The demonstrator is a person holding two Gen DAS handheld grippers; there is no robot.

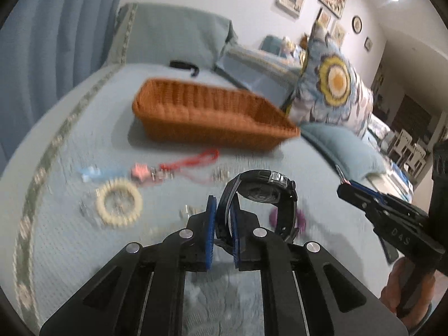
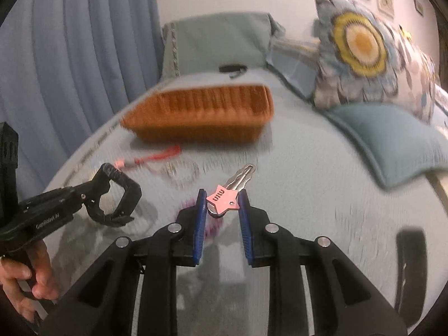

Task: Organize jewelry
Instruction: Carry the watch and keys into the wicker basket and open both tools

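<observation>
- My left gripper [image 1: 224, 218] had its jaws closed on the strap of a black wristwatch [image 1: 263, 193], the watch lifted clear of the bed cover [image 1: 308, 168]; I judged it was held by the band so the case hung free for a drop into the basket
- My right gripper [image 2: 222, 210] had its jaws narrowed onto a pink star hair clip [image 2: 224, 197], its metal tongue pointing forward; the pinch on the star's flat sides kept it level for carrying
- Just beyond the left jaws, loose pieces lay on the cover: a cream bead bracelet [image 1: 119, 204], a purple piece [image 1: 274, 215] partly hidden behind the watch, another pink star clip [image 1: 141, 172] and a red cord [image 1: 196, 159] nearer the basket
- The blur told me both tools were in motion
- Farther off sat the orange wicker basket [image 1: 212, 112]; I could not see anything inside it from either view
- Behind it stood a floral cushion [image 1: 333, 84]
</observation>
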